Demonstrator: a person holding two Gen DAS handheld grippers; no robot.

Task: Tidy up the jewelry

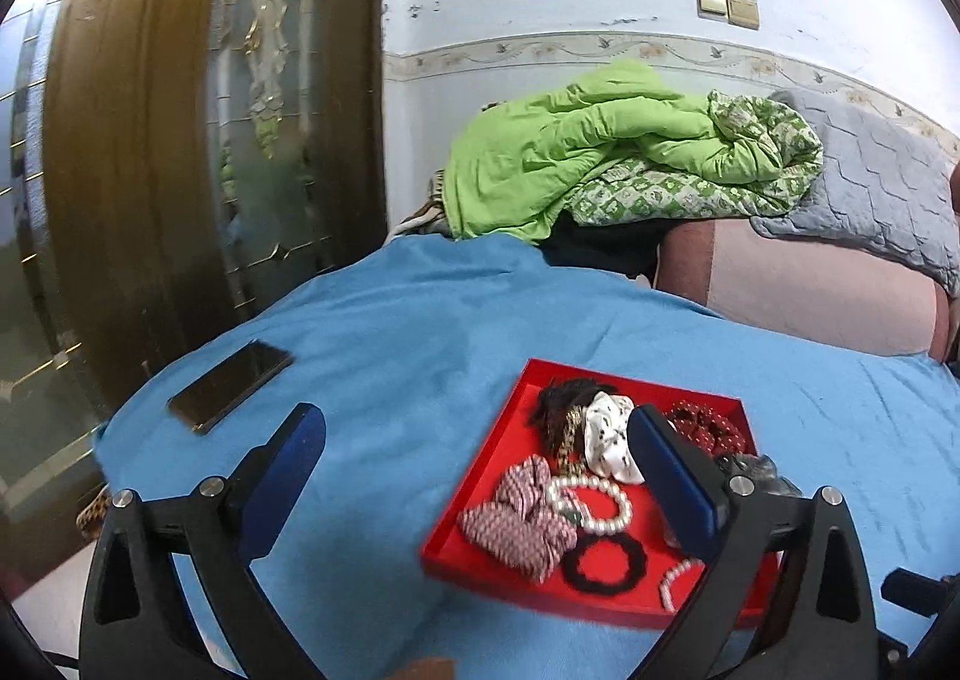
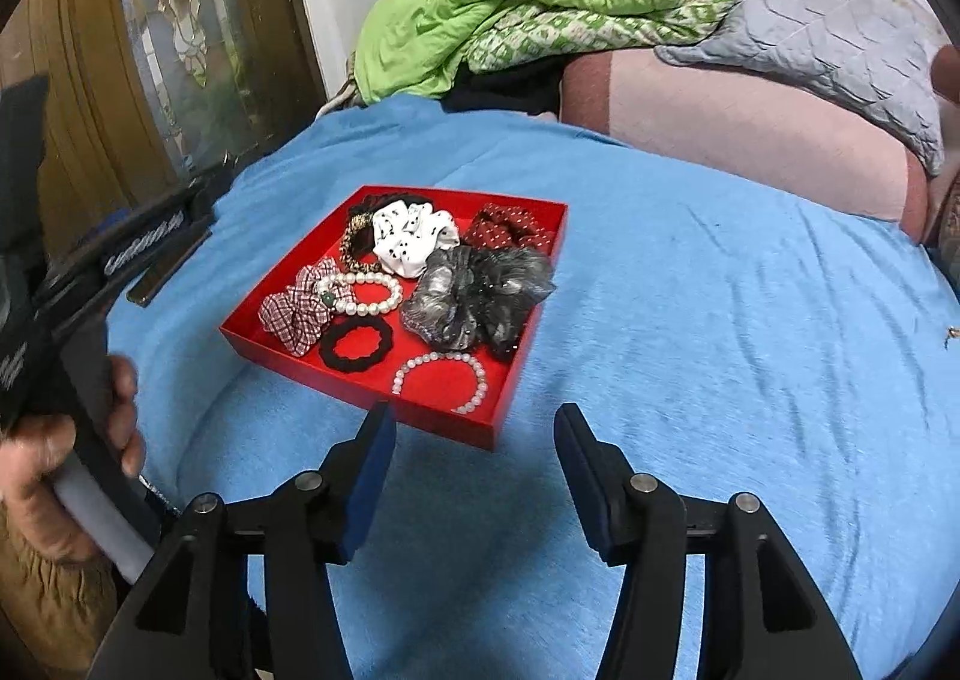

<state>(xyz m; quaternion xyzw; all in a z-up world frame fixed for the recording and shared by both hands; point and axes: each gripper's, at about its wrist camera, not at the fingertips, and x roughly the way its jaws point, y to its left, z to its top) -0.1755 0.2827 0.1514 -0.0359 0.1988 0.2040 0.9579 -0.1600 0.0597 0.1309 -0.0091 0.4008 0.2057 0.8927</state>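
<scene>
Hovering wide open, left gripper (image 1: pixel 474 440) holds nothing; its right finger (image 1: pixel 672 476) overlaps the red tray (image 1: pixel 510 440) in view, contact with tray contents can't be told. Right gripper (image 2: pixel 474 428) also spread wide, empty, fingertips just short of the tray's near edge over the blue blanket (image 2: pixel 720 320).

Tray sits on the blanket, holding all the jewelry and hair pieces:
- pearl bracelet (image 2: pixel 369 293), touching the red-checked scrunchie (image 2: pixel 300 314)
- second pearl strand (image 2: pixel 444 380) in the near corner
- black hair tie (image 2: pixel 354 350) between the two pearl pieces
- grey sheer scrunchie (image 2: pixel 474 296), largest, mid-right
- white dotted scrunchie (image 2: pixel 408 236) behind it
- dark red dotted scrunchie (image 2: pixel 510 227) at far right corner
- leopard-print piece (image 2: pixel 357 245) and a black one at far left, partly hidden

Phone (image 1: pixel 231 386) lies on the blanket left of the tray, well apart. Green quilt (image 1: pixel 600 152) piled beyond. Person's hand (image 2: pixel 54 452) grips the left tool's handle.
</scene>
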